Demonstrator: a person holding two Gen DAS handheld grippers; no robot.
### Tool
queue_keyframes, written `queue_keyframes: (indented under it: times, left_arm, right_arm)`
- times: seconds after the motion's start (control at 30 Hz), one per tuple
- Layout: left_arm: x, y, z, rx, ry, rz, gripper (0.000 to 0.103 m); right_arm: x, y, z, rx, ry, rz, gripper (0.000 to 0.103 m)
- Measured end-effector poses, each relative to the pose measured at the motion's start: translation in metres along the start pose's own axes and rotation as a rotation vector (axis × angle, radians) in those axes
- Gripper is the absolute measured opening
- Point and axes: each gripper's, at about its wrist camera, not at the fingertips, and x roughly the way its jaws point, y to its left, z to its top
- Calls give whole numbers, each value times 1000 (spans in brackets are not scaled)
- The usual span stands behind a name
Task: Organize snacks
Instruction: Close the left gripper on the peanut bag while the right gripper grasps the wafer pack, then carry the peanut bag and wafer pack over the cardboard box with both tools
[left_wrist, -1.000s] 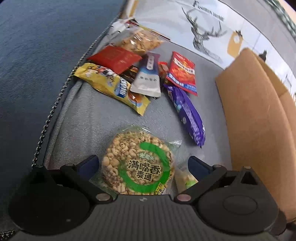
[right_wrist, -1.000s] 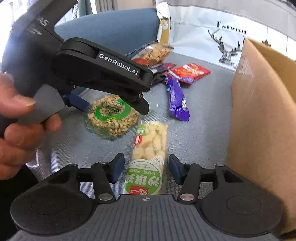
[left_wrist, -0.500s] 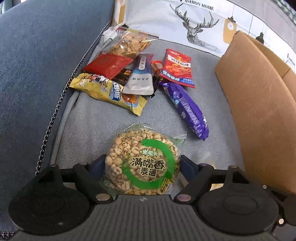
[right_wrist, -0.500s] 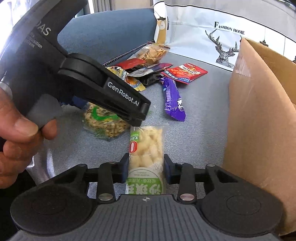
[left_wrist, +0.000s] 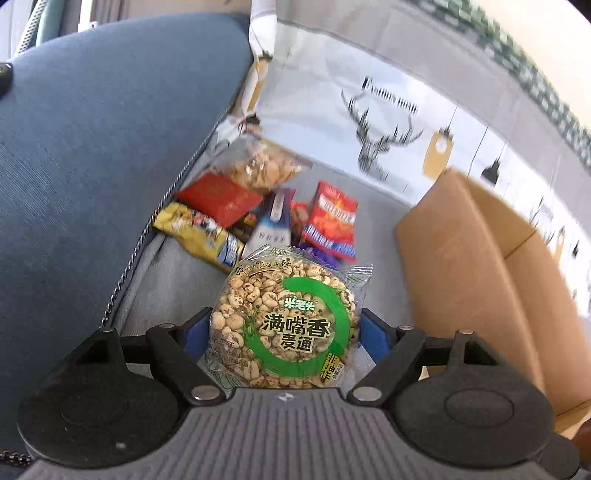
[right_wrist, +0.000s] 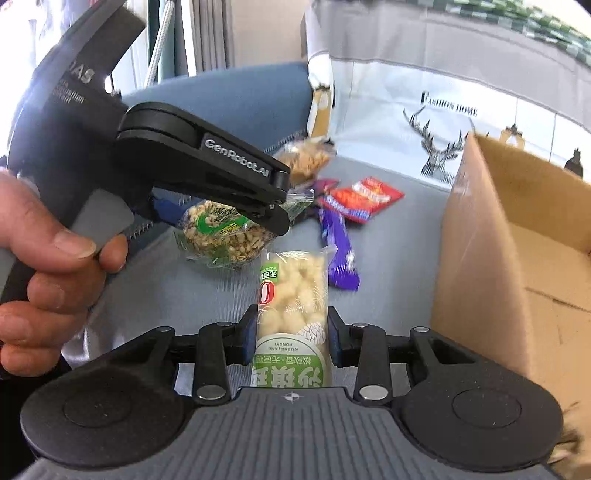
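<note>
Snacks were held in both grippers above the grey sofa seat. The round puffed-grain cake packet sat gripped between the blue pads of the left gripper, whose jaws had just closed onto its sides, still set wide. The long clear packet of pale puffs was clamped in the right gripper, its jaws having just narrowed onto it. At twelve o'clock from the round packet lay the remaining pile: a yellow wrapper, a red packet and a red-and-blue bag. A purple bar lay at one o'clock from the long packet. An open cardboard box stood at three o'clock. A hand held the left gripper's handle.
</note>
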Motion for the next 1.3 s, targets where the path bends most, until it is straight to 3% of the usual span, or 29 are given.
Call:
queue_keyframes:
  times: [0.2, 0.4, 0.73, 0.83, 0.97, 1.17, 1.3]
  left_arm:
    - [-21, -2, 8, -76, -61, -76, 85]
    - [-31, -21, 13, -77, -98, -147, 85]
    - [-32, -85, 9, 15, -144, -260, 85]
    - [-31, -106, 8, 42, -156, -312, 85]
    - [-29, -129, 5, 44, -175, -379, 85]
    - [-31, -176, 1, 94, -248, -467, 85]
    - [-20, -204, 5, 92, -240, -510, 85]
  right_arm:
    - [-28, -6, 16, 20, -79, -11, 38]
    - [-62, -27, 34, 43, -154, -35, 38]
    - [-122, -129, 80, 93, -305, -168, 38]
    - [-128, -170, 76, 122, -334, -239, 38]
    - [-126, -213, 51, 254, -313, -289, 38]
    - [-129, -243, 41, 273, -296, -323, 38]
    - [-132, -251, 35, 270, -285, -337, 38]
